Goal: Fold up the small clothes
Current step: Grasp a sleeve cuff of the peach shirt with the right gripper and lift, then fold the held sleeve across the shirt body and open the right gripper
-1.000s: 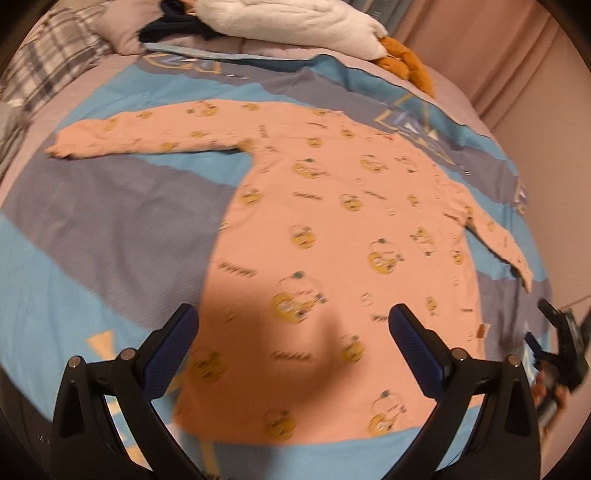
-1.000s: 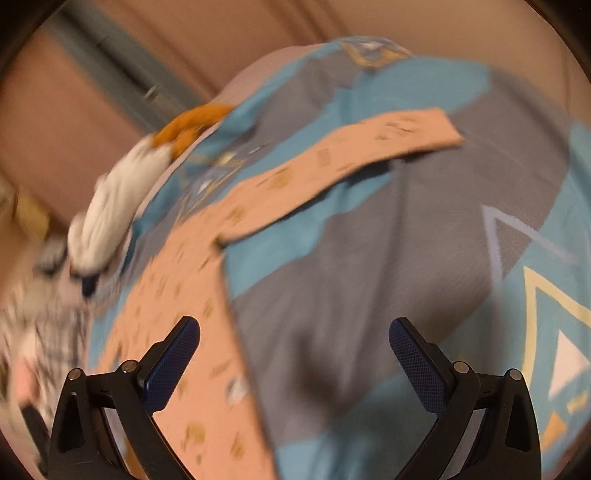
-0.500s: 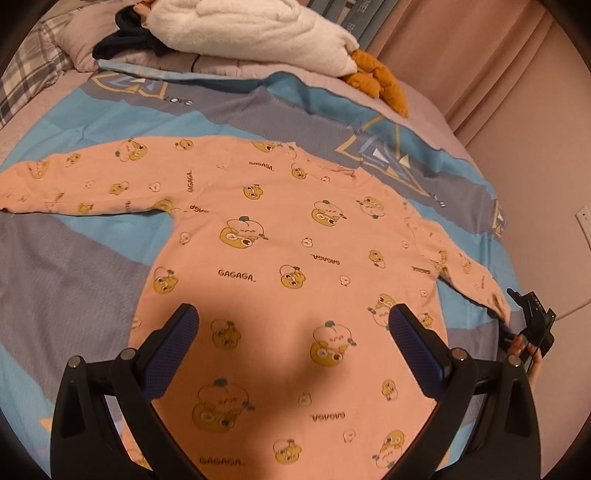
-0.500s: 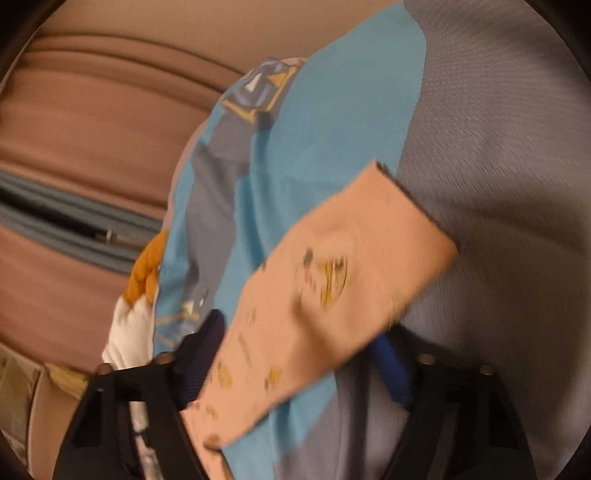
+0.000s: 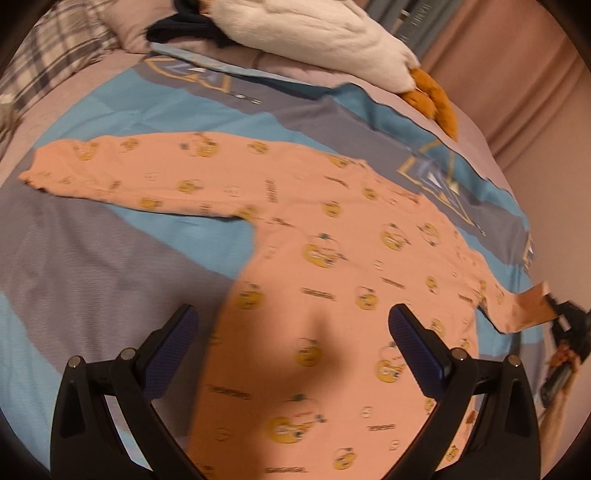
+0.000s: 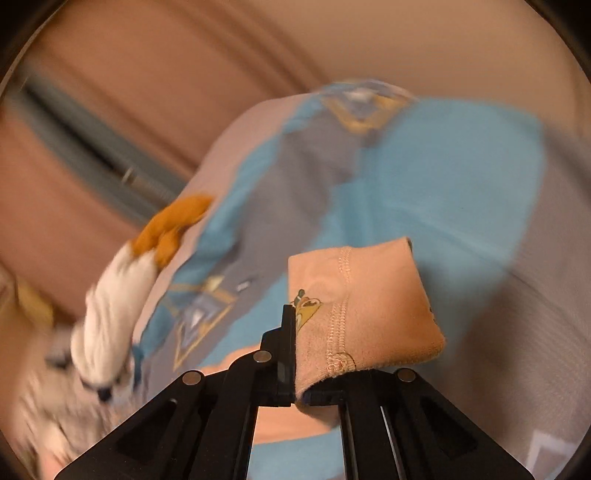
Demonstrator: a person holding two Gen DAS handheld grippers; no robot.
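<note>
A pink long-sleeved shirt point(image 5: 332, 288) with yellow cartoon prints lies spread flat on the blue and grey bedspread point(image 5: 92, 266). My left gripper point(image 5: 291, 321) hovers open above the shirt's lower body, nothing between its fingers. The left sleeve point(image 5: 122, 170) stretches out to the left. At the right edge my right gripper point(image 5: 565, 325) holds the end of the right sleeve. In the right wrist view that gripper point(image 6: 293, 328) has its jaws closing to a tight pinch on the sleeve cuff point(image 6: 365, 306), which is raised off the bed and folds over the right finger.
A white plush toy point(image 5: 314, 33) with orange feet point(image 5: 432, 96) lies at the bed's far side, beside a dark garment point(image 5: 184, 29). A plaid pillow point(image 5: 48, 62) sits at the far left. Pink curtains point(image 5: 517, 62) and a wall bound the right side.
My right gripper closed from wide open onto the sleeve cuff and lifted it off the bedspread. My left gripper slid sideways over the shirt and stayed open.
</note>
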